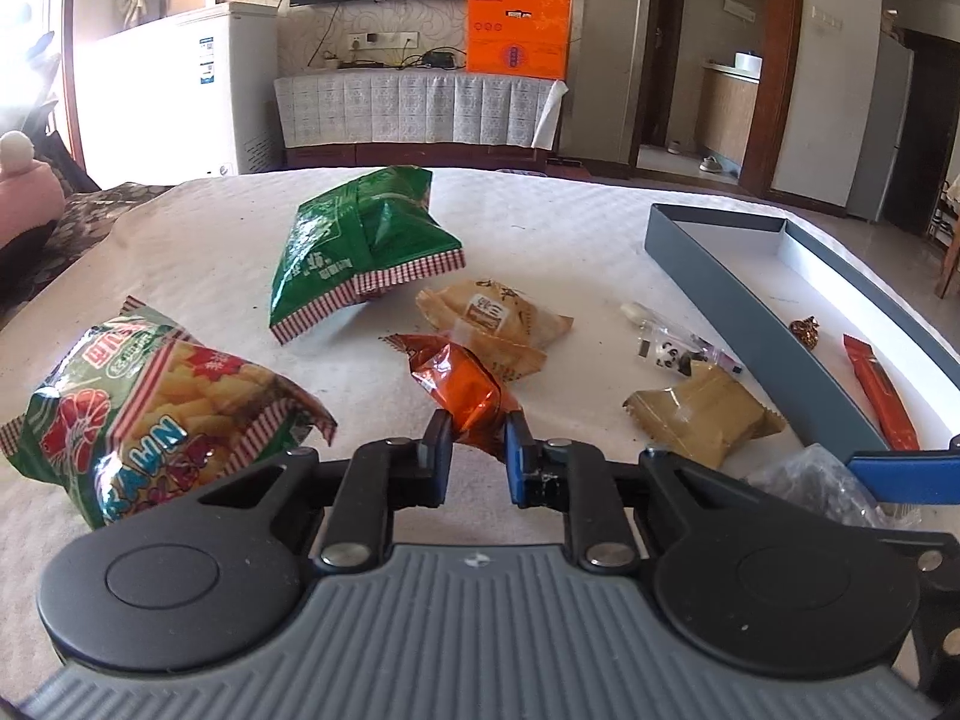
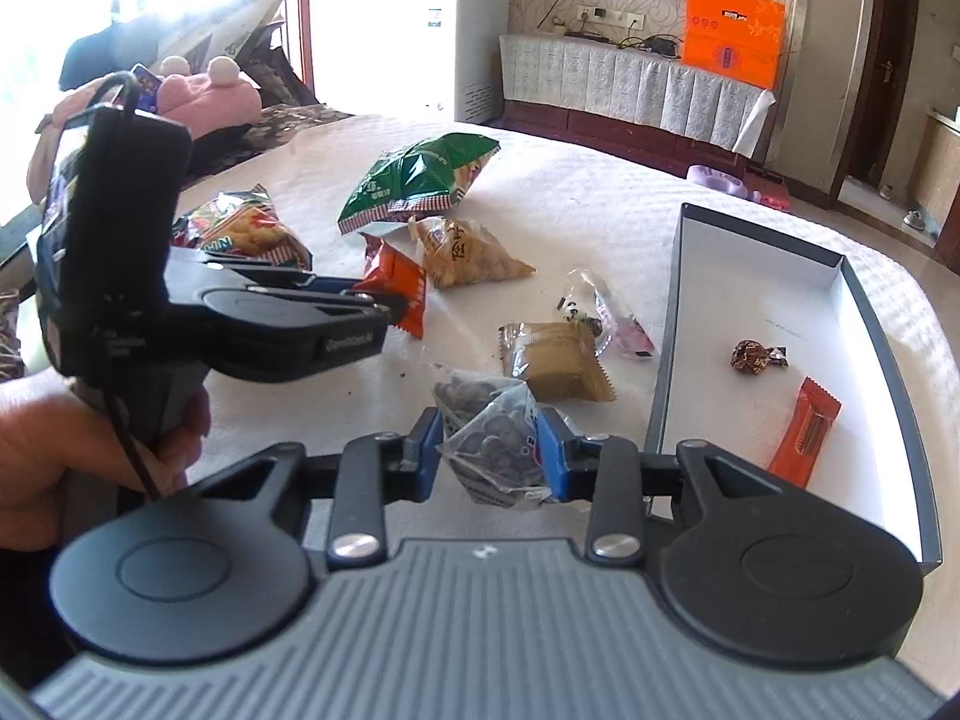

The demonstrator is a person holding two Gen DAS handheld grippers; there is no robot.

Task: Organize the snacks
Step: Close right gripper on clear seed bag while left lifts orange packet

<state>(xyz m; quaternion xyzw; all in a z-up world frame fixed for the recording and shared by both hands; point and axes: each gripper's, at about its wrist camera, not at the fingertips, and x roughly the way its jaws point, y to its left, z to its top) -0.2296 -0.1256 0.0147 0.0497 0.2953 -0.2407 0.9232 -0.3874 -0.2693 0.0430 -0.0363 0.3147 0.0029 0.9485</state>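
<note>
My left gripper point(image 1: 477, 441) is shut on an orange foil snack packet point(image 1: 462, 387), also seen in the right wrist view point(image 2: 399, 288). My right gripper point(image 2: 492, 444) is shut on a clear bag of dark nuts point(image 2: 495, 447), which shows at the left wrist view's lower right point(image 1: 822, 483). A grey box with a white inside point(image 2: 666, 324) lies to the right and holds a brown foil candy point(image 2: 753, 357) and an orange stick packet point(image 2: 804, 429). On the white bed lie a tan biscuit pack point(image 2: 555, 360), a clear panda packet point(image 2: 594, 312) and a yellow snack bag point(image 2: 465, 255).
A green chip bag point(image 1: 360, 246) and a prawn cracker bag point(image 1: 156, 402) lie on the bed's left part. The bed's far edge point(image 1: 480, 171) faces a TV cabinet with an orange bag point(image 1: 516, 30). A pink plush toy point(image 2: 204, 90) sits at the left.
</note>
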